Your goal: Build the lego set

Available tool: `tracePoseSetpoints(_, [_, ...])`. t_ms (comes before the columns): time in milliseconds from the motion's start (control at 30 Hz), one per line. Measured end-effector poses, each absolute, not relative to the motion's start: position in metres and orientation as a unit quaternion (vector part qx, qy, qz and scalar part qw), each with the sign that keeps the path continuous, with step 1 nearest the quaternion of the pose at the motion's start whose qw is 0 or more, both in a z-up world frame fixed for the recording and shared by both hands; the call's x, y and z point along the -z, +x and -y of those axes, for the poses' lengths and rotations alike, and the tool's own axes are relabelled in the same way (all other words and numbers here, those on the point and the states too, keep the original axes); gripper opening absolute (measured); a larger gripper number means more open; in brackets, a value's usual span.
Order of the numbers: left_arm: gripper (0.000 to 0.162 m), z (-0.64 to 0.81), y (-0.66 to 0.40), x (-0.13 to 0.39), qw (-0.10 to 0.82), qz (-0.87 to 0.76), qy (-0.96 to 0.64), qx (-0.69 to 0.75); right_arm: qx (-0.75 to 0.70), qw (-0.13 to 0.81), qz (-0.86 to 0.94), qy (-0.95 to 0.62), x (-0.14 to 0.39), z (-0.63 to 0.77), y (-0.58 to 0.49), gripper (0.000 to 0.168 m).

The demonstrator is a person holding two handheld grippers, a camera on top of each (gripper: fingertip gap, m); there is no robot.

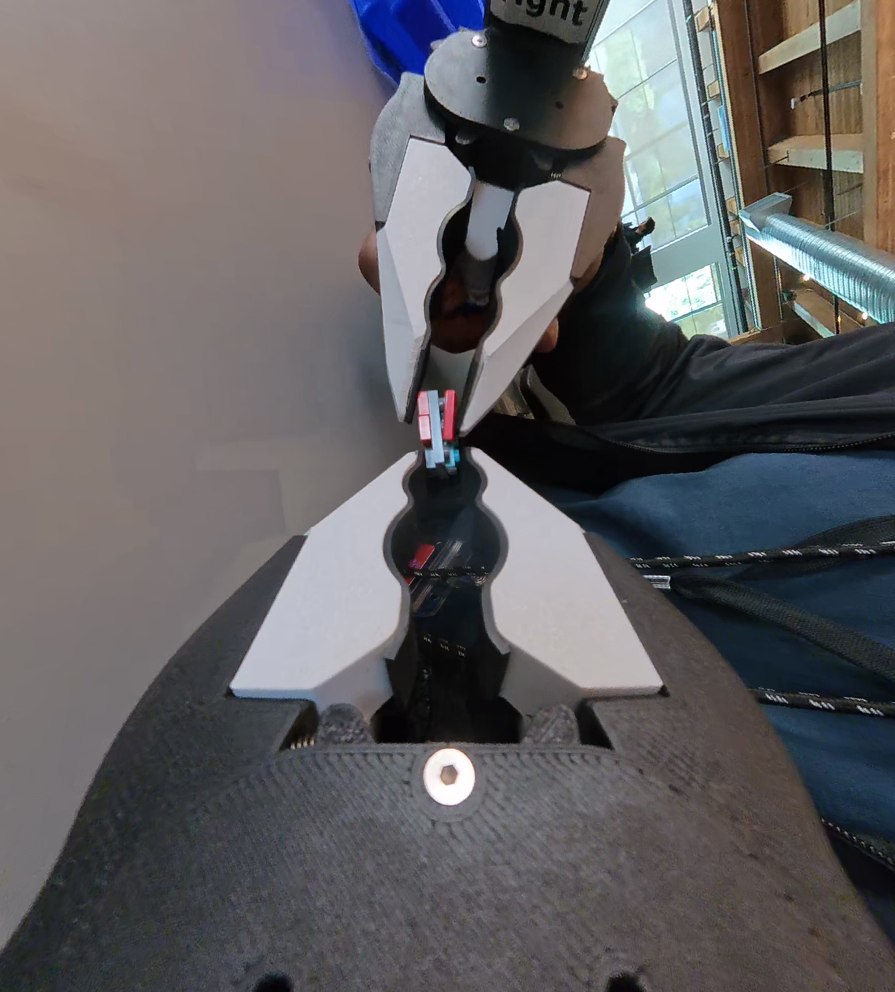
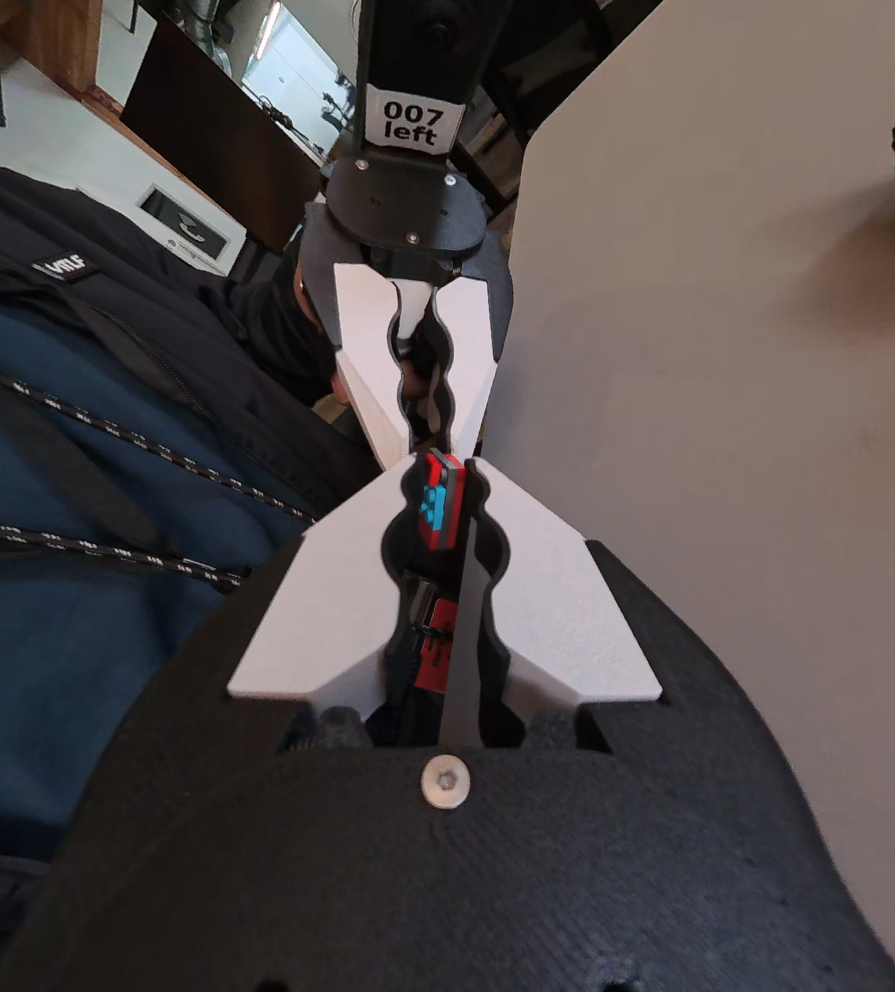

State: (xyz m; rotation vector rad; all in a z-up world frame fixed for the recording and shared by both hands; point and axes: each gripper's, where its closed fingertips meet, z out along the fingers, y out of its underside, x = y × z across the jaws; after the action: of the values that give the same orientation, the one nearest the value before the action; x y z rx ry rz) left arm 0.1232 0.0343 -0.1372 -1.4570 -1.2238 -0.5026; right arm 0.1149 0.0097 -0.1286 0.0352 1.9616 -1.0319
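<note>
One small lego assembly [image 1: 439, 429] of red, grey and light blue pieces is held in the air between the two grippers, whose tips meet nose to nose. The right gripper [image 1: 434, 424] is closed on its red and grey upper part, and the left gripper [image 1: 442, 466] is closed on the lower end, where the grey and blue pieces reach into its tips. In the right wrist view the same assembly [image 2: 442, 502] sits between the right gripper's fingers, with blue studs showing on one face. I judge that several plates are already joined, and that the present step is pressing or adjusting a part of this sub-build; how much of the set remains I cannot tell, because no other loose pieces are clearly seen. Both grippers are raised off the pale surface [image 1: 139, 376], close in front of the person's body, with a dark sleeve [image 1: 703, 386] behind the right one. A blue bin [image 1: 397, 37] stands farther off on the surface.
</note>
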Motion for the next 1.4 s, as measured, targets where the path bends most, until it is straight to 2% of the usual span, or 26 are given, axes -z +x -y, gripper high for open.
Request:
tracePoseSetpoints(833, [0.011, -0.037, 0.124, 0.117, 0.573, 0.479, -0.650, 0.141, 0.455, 0.439, -0.774, 0.023, 0.105, -0.014, 0.118, 0.012])
tracePoseSetpoints(1400, [0.011, -0.041, 0.129, 0.102, 0.594, 0.451, -0.652, 0.140, 0.481, 0.414, -0.773, -0.025, 0.089, -0.019, 0.124, 0.010])
